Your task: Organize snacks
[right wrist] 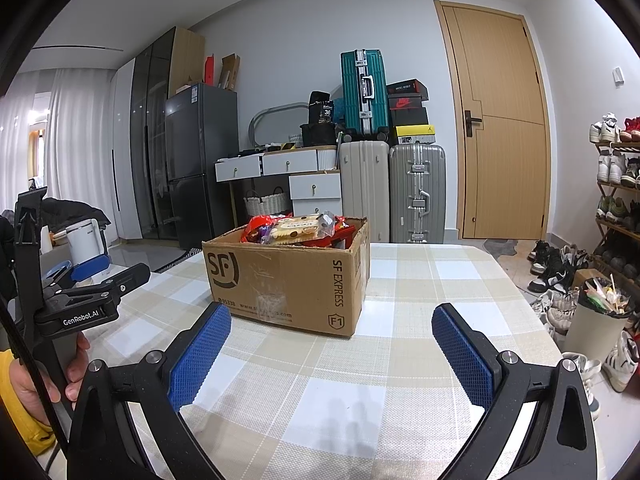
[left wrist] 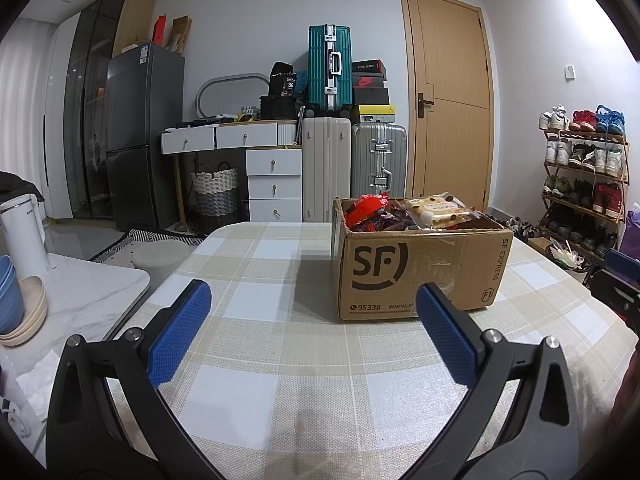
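Left gripper (left wrist: 314,322): fingers spread wide, nothing between the blue pads (left wrist: 178,334); held low over the table, pointing level at the box.
Left hand (right wrist: 60,376): seen from the right wrist view, wrapped round the black handle, yellow sleeve at the wrist.
Right gripper (right wrist: 332,344): likewise wide apart and empty, hovering above the cloth, aimed past the box's right corner.
Tablecloth (left wrist: 280,360): beige and white check, covering the table under both grippers.
Cardboard box (left wrist: 416,272): ahead of both grippers, standing upright on the cloth, top open, printed "SF EXPRESS".
Snacks (left wrist: 368,210): heaped inside the box; red wrappers to the left, a pale biscuit packet (left wrist: 438,210) on top.
Behind: suitcases (left wrist: 330,68), wooden door (left wrist: 452,100).
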Demonstrator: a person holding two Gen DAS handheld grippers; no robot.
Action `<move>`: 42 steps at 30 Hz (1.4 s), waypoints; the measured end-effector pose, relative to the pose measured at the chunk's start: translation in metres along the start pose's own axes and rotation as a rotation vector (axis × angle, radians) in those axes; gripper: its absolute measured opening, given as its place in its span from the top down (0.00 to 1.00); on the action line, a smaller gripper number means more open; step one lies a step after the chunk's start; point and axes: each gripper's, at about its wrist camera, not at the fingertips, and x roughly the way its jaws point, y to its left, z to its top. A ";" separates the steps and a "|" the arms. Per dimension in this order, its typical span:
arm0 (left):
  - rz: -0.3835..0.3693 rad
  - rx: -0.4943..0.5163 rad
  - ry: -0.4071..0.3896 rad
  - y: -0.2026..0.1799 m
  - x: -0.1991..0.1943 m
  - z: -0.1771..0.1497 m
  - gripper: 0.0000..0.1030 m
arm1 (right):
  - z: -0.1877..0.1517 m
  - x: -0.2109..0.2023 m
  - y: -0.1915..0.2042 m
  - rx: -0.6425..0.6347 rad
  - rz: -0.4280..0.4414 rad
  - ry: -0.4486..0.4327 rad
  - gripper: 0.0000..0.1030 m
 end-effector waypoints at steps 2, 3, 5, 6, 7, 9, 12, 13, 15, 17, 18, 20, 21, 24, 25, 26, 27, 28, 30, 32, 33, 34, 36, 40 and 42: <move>0.000 0.000 0.000 0.000 0.000 0.000 0.01 | 0.000 0.001 0.000 0.000 0.000 0.000 0.01; 0.000 0.000 0.001 0.000 0.000 0.000 0.01 | 0.000 0.001 0.000 0.000 0.000 0.000 0.01; 0.000 0.000 0.000 0.000 0.000 0.000 0.01 | 0.000 0.000 0.000 0.001 0.000 0.001 0.01; 0.000 0.001 0.000 0.000 0.000 0.000 0.01 | 0.000 0.000 0.000 0.001 -0.001 0.001 0.01; 0.001 0.000 0.000 0.000 0.000 0.000 0.01 | 0.001 0.000 0.000 0.001 -0.001 0.001 0.01; 0.001 -0.001 -0.001 0.000 0.000 0.000 0.01 | 0.001 0.001 0.000 0.001 0.001 0.000 0.01; 0.001 -0.002 0.001 0.000 -0.002 0.001 0.01 | 0.001 0.001 0.000 0.000 0.000 0.000 0.01; 0.002 -0.001 0.000 0.000 -0.001 0.000 0.01 | 0.001 0.001 0.000 0.000 0.001 0.001 0.01; 0.008 0.003 -0.003 0.000 -0.001 0.001 0.01 | 0.001 0.000 0.000 0.000 0.000 0.002 0.01; 0.009 0.001 -0.002 0.000 -0.003 0.001 0.01 | 0.001 0.000 0.000 0.001 0.000 0.000 0.01; 0.010 0.001 -0.003 0.000 -0.003 0.000 0.01 | 0.001 0.000 -0.001 0.001 0.001 0.000 0.01; 0.011 0.000 -0.002 -0.001 -0.003 0.000 0.01 | 0.001 0.000 0.000 0.001 0.000 0.001 0.01; 0.011 0.002 -0.002 0.000 -0.003 0.001 0.01 | 0.001 0.001 0.000 0.000 0.000 0.001 0.01; 0.009 0.000 0.000 0.000 -0.003 0.001 0.01 | 0.001 0.000 0.000 0.000 0.000 0.002 0.01; 0.007 -0.001 0.002 -0.001 -0.004 0.000 0.01 | 0.002 0.000 0.000 0.001 0.001 0.001 0.01; 0.007 -0.002 0.001 -0.001 -0.005 0.001 0.01 | 0.002 0.000 0.000 0.001 0.000 0.001 0.01; 0.008 -0.001 0.001 -0.001 -0.005 0.001 0.01 | 0.002 0.000 0.000 0.001 0.000 0.001 0.01; 0.007 -0.001 0.001 -0.001 -0.005 0.000 0.01 | 0.002 0.000 0.000 0.001 0.001 0.002 0.01; 0.007 -0.003 0.002 0.000 -0.005 0.001 0.01 | 0.002 0.000 0.000 0.000 0.000 0.002 0.01; 0.003 -0.003 0.003 0.000 -0.004 0.001 0.01 | 0.002 0.000 0.000 0.001 0.000 0.002 0.01; 0.000 -0.005 0.004 0.000 -0.005 0.000 0.01 | 0.002 0.000 0.000 0.001 0.000 0.002 0.01; 0.001 -0.006 0.004 -0.001 -0.005 0.000 0.01 | 0.002 0.000 0.000 0.001 0.000 0.002 0.01; 0.015 -0.009 0.003 -0.001 -0.006 0.000 0.01 | 0.002 0.000 0.000 0.001 0.000 0.002 0.01; 0.013 -0.008 0.004 -0.001 -0.007 0.001 0.01 | 0.003 0.000 0.000 0.000 0.000 0.002 0.01; 0.016 -0.002 -0.001 -0.003 -0.008 0.000 0.01 | 0.003 0.000 0.000 0.000 0.000 0.003 0.01</move>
